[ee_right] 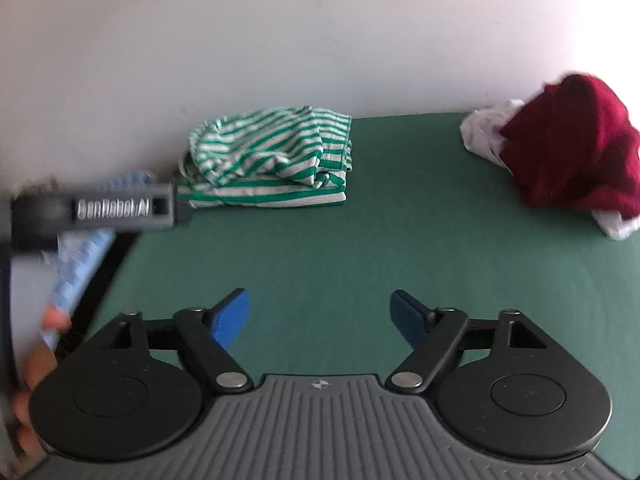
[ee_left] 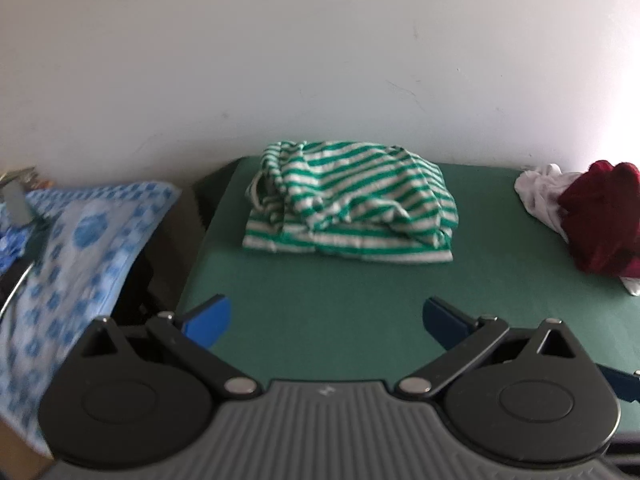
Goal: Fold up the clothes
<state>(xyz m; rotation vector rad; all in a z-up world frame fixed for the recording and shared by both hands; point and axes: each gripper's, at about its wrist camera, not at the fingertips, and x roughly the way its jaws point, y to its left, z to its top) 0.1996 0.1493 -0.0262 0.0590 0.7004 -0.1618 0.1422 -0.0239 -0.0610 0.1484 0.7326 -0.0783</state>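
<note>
Spread-apart left tongs (ee_left: 326, 320) hover before folded striped shirt (ee_left: 352, 216) on green table (ee_left: 320, 292).

One folded green-striped garment (ee_left: 352, 204), one dark red garment (ee_left: 604, 224), and seemingly one crumpled white garment (ee_left: 538, 192) beneath it.

Folded garment (ee_left: 350, 204) lies on table (ee_left: 320, 320), crumpled clothes (ee_left: 592, 220) rightward.

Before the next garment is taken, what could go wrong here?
1. The dark red garment lies tangled with a white one; grabbing one may drag both.
2. That heap sits near the green table's right edge, so a pull could drop it.
3. Swinging cloth may disturb the folded striped garment.
</note>
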